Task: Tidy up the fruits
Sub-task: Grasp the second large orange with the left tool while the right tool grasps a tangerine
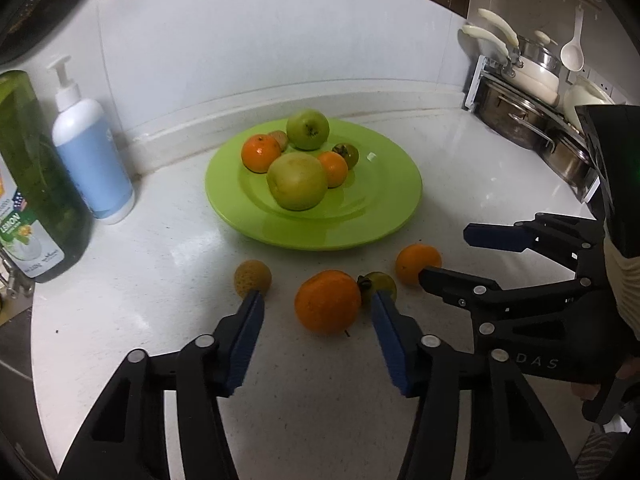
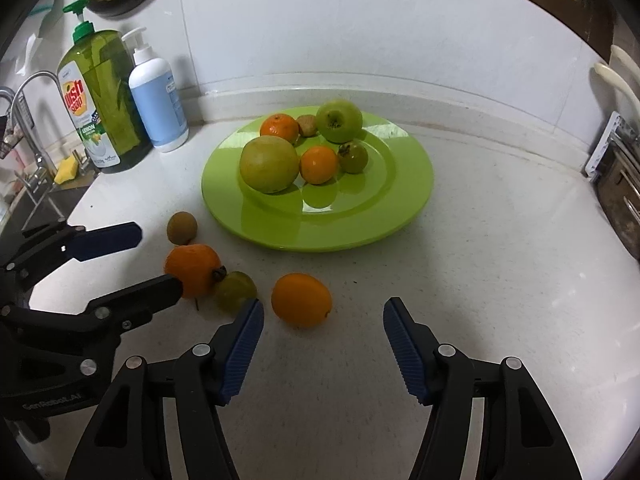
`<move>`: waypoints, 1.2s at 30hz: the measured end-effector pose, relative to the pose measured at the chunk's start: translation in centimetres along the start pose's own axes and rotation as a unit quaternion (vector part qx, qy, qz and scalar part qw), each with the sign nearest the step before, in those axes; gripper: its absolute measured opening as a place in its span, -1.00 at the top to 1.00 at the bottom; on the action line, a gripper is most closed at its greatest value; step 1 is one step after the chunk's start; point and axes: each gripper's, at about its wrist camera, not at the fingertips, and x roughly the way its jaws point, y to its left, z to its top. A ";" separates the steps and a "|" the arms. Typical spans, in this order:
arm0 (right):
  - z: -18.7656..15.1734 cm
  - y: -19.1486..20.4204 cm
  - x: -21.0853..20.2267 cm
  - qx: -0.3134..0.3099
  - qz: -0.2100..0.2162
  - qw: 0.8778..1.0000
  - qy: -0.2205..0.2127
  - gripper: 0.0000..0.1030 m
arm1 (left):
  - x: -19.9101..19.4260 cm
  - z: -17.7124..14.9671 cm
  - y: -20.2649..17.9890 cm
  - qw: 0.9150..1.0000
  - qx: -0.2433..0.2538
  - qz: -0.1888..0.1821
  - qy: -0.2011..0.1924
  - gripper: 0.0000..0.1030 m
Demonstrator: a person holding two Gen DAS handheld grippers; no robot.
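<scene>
Glossy green plate (image 2: 416, 184), speckled smooth white countertop (image 2: 480, 280), shiny metal pots (image 1: 516, 116), ribbed blue tongs pads (image 2: 244, 344)

Four oranges (image 2: 301, 300); two apples (image 2: 339, 121); two persimmons (image 2: 353, 157); two brown fruits (image 2: 182, 228); one plate (image 2: 400, 216); two bottles (image 2: 159, 100).

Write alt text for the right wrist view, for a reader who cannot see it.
The right gripper hangs open over a white counter, with an orange lying just ahead of its blue fingers. Behind it, a green plate holds six fruits; an orange, a small green fruit and a small brown fruit lie loose at left by the open left gripper.
</scene>
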 end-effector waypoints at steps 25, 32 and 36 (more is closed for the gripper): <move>0.3 0.7 2.4 -0.008 0.018 0.999 0.030 0.28 | 2.2 -0.1 0.2 0.999 -0.025 -0.027 0.021 0.23; 0.2 0.4 2.2 -0.003 0.014 0.999 0.029 0.28 | 1.5 -0.5 0.2 0.999 -0.034 -0.020 0.019 0.24; 0.0 0.2 1.6 0.002 0.013 1.000 0.024 0.28 | 0.6 -0.7 0.2 0.999 -0.035 -0.015 0.014 0.24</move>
